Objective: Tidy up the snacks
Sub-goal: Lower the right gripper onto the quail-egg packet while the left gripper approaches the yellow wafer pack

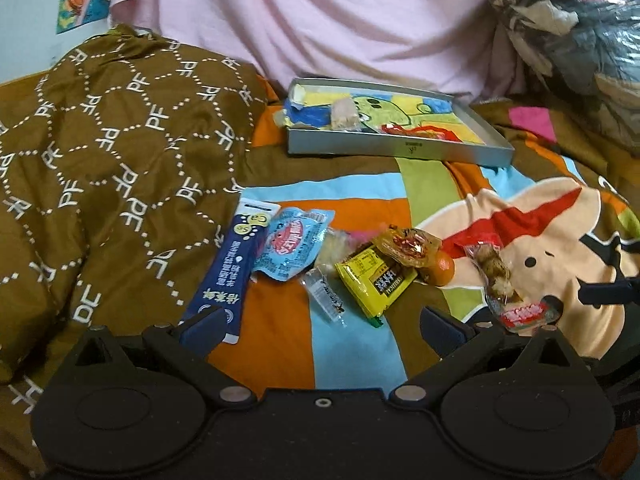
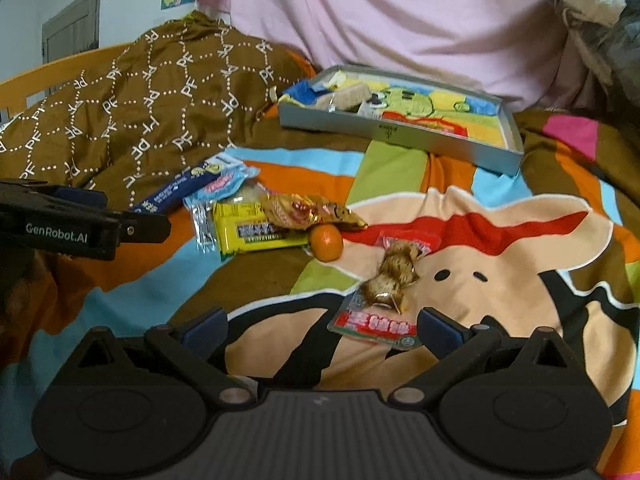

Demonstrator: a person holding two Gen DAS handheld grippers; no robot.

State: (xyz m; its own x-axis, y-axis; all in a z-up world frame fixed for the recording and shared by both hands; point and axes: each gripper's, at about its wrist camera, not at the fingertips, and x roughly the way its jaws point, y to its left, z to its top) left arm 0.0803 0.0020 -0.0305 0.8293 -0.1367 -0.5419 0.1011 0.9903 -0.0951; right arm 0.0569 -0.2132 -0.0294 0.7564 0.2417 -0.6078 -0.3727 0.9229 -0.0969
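Lying loose, snack packets (image 1: 372, 276), tray (image 1: 400, 148) beyond, quilt (image 1: 100, 140) beside

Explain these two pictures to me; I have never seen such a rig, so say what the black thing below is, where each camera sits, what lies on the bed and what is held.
No robot arm works here: a person carries hand-held tongs in each hand, with a camera on each looking forward along its two fingers. One picture comes from the left tongs, the other from the right tongs. Both are open and hold nothing.

On the colourful blanket lies a loose row of snacks: a long blue sachet, a light blue packet, a yellow packet, a small orange fruit and a red-labelled clear packet nearest the right tongs. Further back sits a shallow grey tray, already holding a wrapped snack or two.
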